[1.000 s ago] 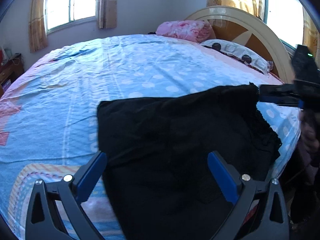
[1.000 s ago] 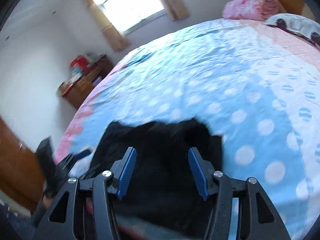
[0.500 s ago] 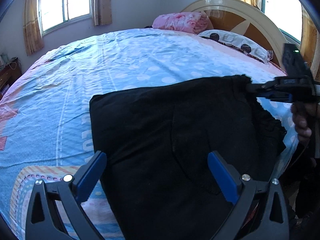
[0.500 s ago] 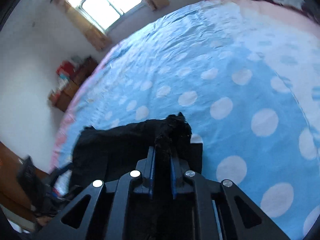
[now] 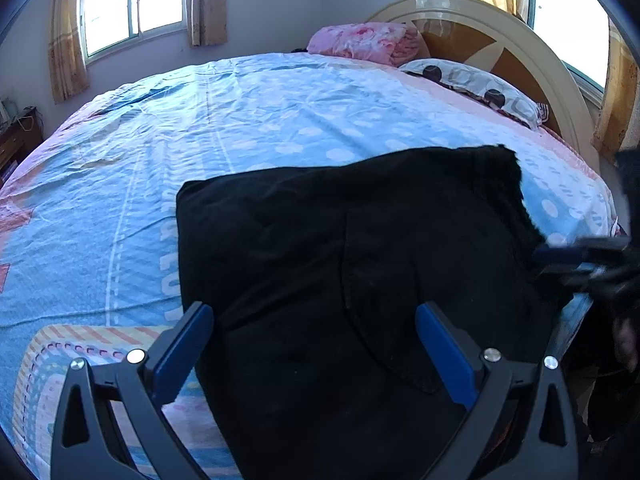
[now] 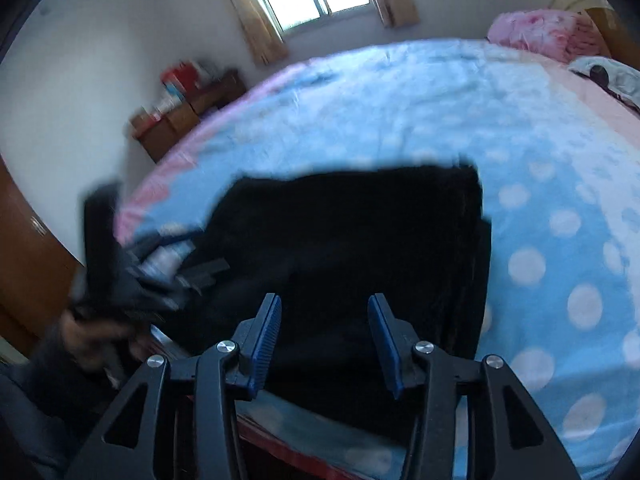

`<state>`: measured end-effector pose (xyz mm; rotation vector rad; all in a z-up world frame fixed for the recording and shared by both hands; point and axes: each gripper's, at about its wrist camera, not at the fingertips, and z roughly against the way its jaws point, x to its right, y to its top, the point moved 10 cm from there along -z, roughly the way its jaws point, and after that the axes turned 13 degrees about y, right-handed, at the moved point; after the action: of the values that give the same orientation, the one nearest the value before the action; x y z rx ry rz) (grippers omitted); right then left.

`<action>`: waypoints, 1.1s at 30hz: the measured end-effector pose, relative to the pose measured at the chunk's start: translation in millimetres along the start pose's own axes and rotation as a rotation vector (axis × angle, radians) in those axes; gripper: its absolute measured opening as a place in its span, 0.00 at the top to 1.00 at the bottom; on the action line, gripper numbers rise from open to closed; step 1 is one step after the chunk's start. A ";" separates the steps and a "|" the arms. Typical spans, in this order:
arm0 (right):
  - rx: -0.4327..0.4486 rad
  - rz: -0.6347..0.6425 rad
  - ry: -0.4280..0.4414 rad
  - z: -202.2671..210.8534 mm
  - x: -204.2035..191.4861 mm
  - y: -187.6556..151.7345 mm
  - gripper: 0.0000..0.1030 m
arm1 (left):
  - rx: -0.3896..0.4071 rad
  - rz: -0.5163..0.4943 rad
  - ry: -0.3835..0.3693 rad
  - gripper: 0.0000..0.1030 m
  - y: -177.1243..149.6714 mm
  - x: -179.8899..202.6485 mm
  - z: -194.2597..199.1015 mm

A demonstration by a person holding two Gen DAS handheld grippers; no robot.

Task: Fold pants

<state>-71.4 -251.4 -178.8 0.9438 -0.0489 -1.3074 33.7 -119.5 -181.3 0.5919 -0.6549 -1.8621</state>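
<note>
The black pants (image 5: pixel 340 260) lie folded into a rough rectangle on the blue dotted bedspread (image 5: pixel 260 120), near the bed's near edge. My left gripper (image 5: pixel 316 344) is open above the pants' near part, holding nothing. My right gripper (image 6: pixel 324 340) is open above the pants (image 6: pixel 352 232) and empty. It also shows blurred at the right edge of the left wrist view (image 5: pixel 576 260). The left gripper shows blurred at the left of the right wrist view (image 6: pixel 168 256).
A pink blanket (image 5: pixel 364 42) and a patterned pillow (image 5: pixel 476 84) lie by the wooden headboard (image 5: pixel 500 36). A brown cabinet with items (image 6: pixel 180 108) stands by the wall. A window (image 5: pixel 128 4) is behind the bed.
My right gripper had shut on the pants' far corner, then let it go, opened and pulled back toward the bed edge. The pants now lie flat. My left gripper stayed open.
</note>
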 end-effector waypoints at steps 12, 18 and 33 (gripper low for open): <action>0.118 -0.024 0.014 40.8 2.7 17.7 0.37 | 0.045 0.046 0.046 0.00 1.8 -45.2 17.7; 0.145 -0.159 -0.069 56.0 55.1 23.1 0.34 | -0.035 0.135 -0.013 0.00 -13.4 -70.0 -4.1; 0.057 -0.240 0.019 12.5 70.2 16.9 0.34 | -0.057 0.129 -0.091 0.00 -5.8 -42.4 -25.2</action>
<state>-42.5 -317.2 -193.0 1.0344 0.0435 -1.5238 61.3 -82.4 -199.3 0.4206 -0.6815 -1.7882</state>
